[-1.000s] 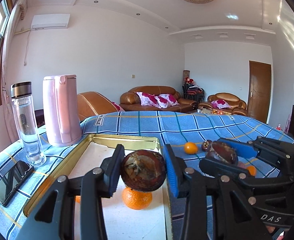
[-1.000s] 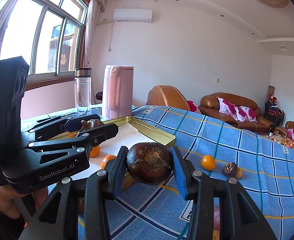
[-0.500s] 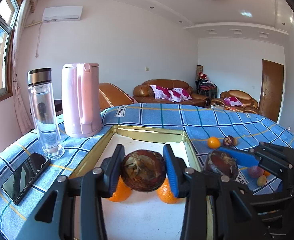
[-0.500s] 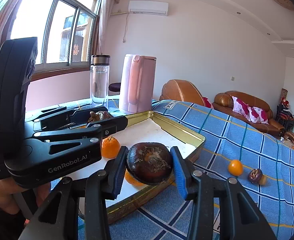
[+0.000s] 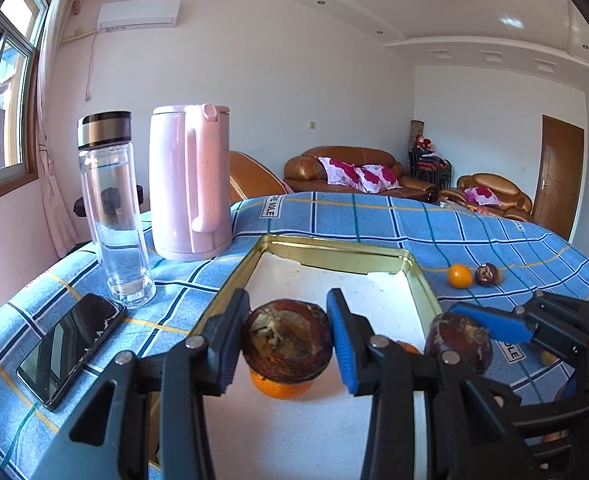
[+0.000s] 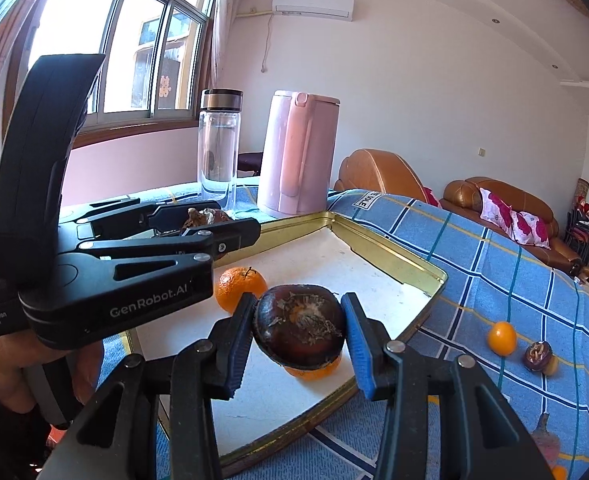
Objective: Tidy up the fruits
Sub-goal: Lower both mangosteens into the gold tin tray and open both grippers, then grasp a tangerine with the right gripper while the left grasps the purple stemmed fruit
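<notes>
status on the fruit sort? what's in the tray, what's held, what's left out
Done: two oranges lie in the gold-rimmed tray. In hand: the left gripper and the right gripper are each shut on a dark brown fruit, both over the tray, neither set down. Left: a small orange and a small dark fruit sit on the blue cloth; more may be out of view.

**Fruit half hidden behind the grip**

In the left wrist view, a round orange tangerine (image 5: 281,389) shows only its lower edge beneath the dark brown wrinkled fruit (image 5: 287,347). A second orange fruit (image 5: 408,347) peeks past a black finger.
</notes>
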